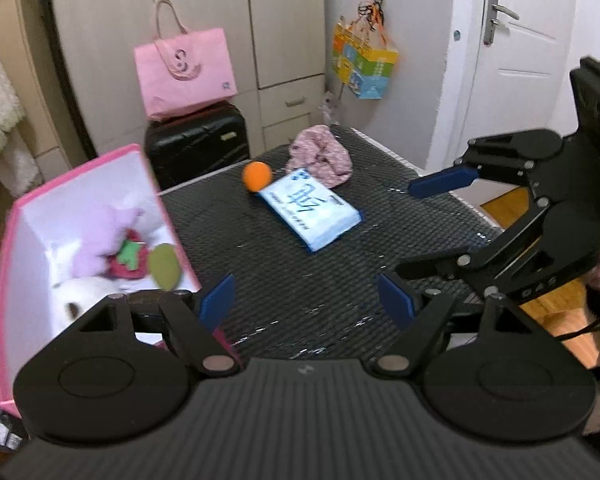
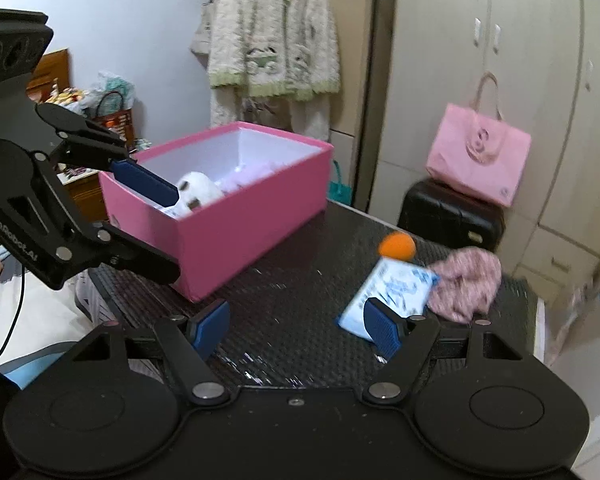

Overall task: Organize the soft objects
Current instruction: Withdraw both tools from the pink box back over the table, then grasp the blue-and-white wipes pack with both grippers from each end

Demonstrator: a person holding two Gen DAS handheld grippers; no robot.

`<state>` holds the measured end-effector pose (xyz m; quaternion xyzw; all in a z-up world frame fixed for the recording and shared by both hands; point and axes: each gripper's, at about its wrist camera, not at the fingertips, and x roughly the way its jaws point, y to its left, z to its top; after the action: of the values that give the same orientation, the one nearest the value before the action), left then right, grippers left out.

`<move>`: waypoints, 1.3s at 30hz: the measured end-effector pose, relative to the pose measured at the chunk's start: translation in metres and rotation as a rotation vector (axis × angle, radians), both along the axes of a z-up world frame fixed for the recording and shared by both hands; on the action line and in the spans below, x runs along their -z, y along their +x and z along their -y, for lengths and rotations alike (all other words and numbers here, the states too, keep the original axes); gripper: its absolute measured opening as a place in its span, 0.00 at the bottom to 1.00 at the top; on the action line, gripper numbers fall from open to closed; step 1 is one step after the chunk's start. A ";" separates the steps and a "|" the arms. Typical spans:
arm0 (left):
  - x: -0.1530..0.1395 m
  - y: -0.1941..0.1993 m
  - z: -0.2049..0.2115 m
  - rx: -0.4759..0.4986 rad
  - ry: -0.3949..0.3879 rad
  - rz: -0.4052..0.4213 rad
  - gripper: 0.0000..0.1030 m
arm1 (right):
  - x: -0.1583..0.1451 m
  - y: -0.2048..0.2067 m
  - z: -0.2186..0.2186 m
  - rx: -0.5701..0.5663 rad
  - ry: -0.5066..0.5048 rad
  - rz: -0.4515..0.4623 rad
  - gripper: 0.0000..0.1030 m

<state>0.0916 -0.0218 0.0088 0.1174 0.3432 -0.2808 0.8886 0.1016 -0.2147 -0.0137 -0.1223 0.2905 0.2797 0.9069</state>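
Both claws are seen released, nothing between the pads: the left claw hangs over bare table beside the pink box; the right claw hangs over the table just short of the tissue pack.

Remaining loose items, grouped toward the far side of the table: tissue pack, orange ball touching its far end, crumpled pink cloth just behind. Several plush toys are already lodged in the box.

Risks noted, as judgement only:
- The ball is round and rests against the pack; if the pack is nudged during a grasp, the ball could be rolled off the table's far edge.
- The pack is flat and slick-wrapped; a shallow pinch could slide off.
- The cloth is limp; a trailing fold might be caught on the box rim.
- The two claws stand near each other; a crossing reach could cause a collision.
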 end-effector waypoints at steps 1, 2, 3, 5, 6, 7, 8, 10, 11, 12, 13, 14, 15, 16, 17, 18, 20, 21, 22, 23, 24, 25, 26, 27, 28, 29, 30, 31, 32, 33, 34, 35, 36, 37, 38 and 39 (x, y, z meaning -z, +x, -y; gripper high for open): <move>0.003 0.003 0.005 0.001 -0.004 -0.009 0.76 | 0.004 0.002 0.005 0.012 0.008 -0.002 0.76; 0.006 0.006 0.010 0.002 -0.008 -0.017 0.76 | 0.009 0.003 0.011 0.022 0.016 -0.002 0.76; 0.009 0.009 0.015 0.003 -0.011 -0.029 0.76 | 0.013 0.005 0.014 0.029 0.022 -0.004 0.76; 0.015 0.018 0.024 -0.006 -0.023 -0.054 0.76 | 0.023 0.011 0.024 0.040 0.030 -0.006 0.76; 0.017 0.021 0.028 -0.009 -0.027 -0.060 0.76 | 0.027 0.014 0.028 0.045 0.032 -0.004 0.76; 0.019 0.025 0.032 -0.010 -0.027 -0.063 0.76 | 0.031 0.017 0.031 0.048 0.030 -0.002 0.77; 0.022 0.028 0.037 -0.012 -0.024 -0.065 0.77 | 0.036 0.021 0.034 0.052 0.028 -0.003 0.77; 0.027 0.036 0.046 -0.025 -0.012 -0.075 0.80 | 0.044 0.027 0.041 0.060 0.025 -0.008 0.77; 0.029 0.040 0.050 -0.034 -0.008 -0.081 0.83 | 0.048 0.032 0.043 0.063 0.027 -0.015 0.77; 0.032 0.044 0.053 -0.044 -0.003 -0.086 0.84 | 0.052 0.037 0.046 0.066 0.031 -0.024 0.77; 0.034 0.048 0.057 -0.053 0.002 -0.088 0.85 | 0.055 0.042 0.049 0.067 0.035 -0.032 0.77; 0.036 0.053 0.060 -0.064 0.009 -0.089 0.86 | 0.059 0.047 0.051 0.065 0.037 -0.040 0.77; 0.038 0.058 0.063 -0.078 0.019 -0.091 0.89 | 0.063 0.051 0.053 0.063 0.036 -0.047 0.77; 0.041 0.063 0.067 -0.092 0.032 -0.093 0.91 | 0.066 0.056 0.053 0.062 0.033 -0.053 0.77; 0.043 0.068 0.069 -0.101 0.042 -0.094 0.91 | 0.069 0.061 0.054 0.061 0.031 -0.057 0.77; 0.046 0.073 0.072 -0.113 0.054 -0.099 0.92 | 0.072 0.064 0.053 0.062 0.030 -0.060 0.78; 0.053 0.084 0.077 -0.136 0.078 -0.122 0.92 | 0.076 0.072 0.052 0.064 0.030 -0.060 0.78; 0.056 0.089 0.079 -0.142 0.079 -0.133 0.92 | 0.077 0.075 0.051 0.063 0.029 -0.055 0.79; 0.060 0.094 0.080 -0.149 0.073 -0.148 0.92 | 0.079 0.078 0.049 0.061 0.025 -0.046 0.81; 0.062 0.098 0.081 -0.153 0.060 -0.161 0.91 | 0.080 0.080 0.047 0.059 0.016 -0.036 0.82; 0.064 0.103 0.081 -0.163 0.043 -0.168 0.91 | 0.081 0.083 0.045 0.057 0.004 -0.025 0.84; 0.066 0.108 0.082 -0.171 0.026 -0.177 0.91 | 0.083 0.085 0.042 0.052 -0.008 -0.017 0.85; 0.067 0.111 0.082 -0.174 0.015 -0.185 0.91 | 0.084 0.088 0.040 0.046 -0.016 -0.008 0.86; 0.068 0.115 0.082 -0.181 -0.001 -0.193 0.91 | 0.084 0.091 0.038 0.043 -0.017 -0.005 0.86; 0.070 0.118 0.083 -0.184 -0.017 -0.194 0.91 | 0.085 0.094 0.037 0.040 -0.015 -0.008 0.87; 0.071 0.121 0.084 -0.185 -0.032 -0.192 0.91 | 0.085 0.097 0.036 0.038 -0.009 -0.013 0.87; 0.072 0.123 0.086 -0.189 -0.047 -0.190 0.90 | 0.086 0.101 0.035 0.037 -0.003 -0.018 0.87; 0.073 0.126 0.087 -0.196 -0.062 -0.186 0.90 | 0.087 0.104 0.033 0.041 0.003 -0.023 0.87; 0.075 0.128 0.088 -0.203 -0.070 -0.180 0.90 | 0.088 0.109 0.032 0.044 0.010 -0.031 0.87; 0.076 0.131 0.089 -0.211 -0.076 -0.172 0.90 | 0.090 0.112 0.031 0.046 0.015 -0.039 0.87; 0.078 0.133 0.090 -0.219 -0.085 -0.161 0.90 | 0.091 0.115 0.030 0.051 0.020 -0.048 0.87; 0.080 0.135 0.090 -0.229 -0.093 -0.154 0.88 | 0.094 0.119 0.030 0.056 0.027 -0.057 0.87; 0.083 0.137 0.090 -0.244 -0.104 -0.146 0.88 | 0.096 0.122 0.029 0.064 0.032 -0.068 0.87; 0.086 0.139 0.089 -0.252 -0.113 -0.142 0.88 | 0.098 0.125 0.030 0.076 0.039 -0.078 0.87; 0.089 0.141 0.088 -0.260 -0.121 -0.141 0.88 | 0.100 0.128 0.030 0.088 0.047 -0.085 0.87; 0.093 0.143 0.087 -0.267 -0.133 -0.145 0.88 | 0.102 0.130 0.031 0.097 0.054 -0.090 0.87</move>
<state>0.2346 -0.1089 -0.0845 -0.0087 0.3997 -0.1901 0.8967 0.2312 -0.2454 -0.1154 -0.0709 0.3289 0.2486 0.9083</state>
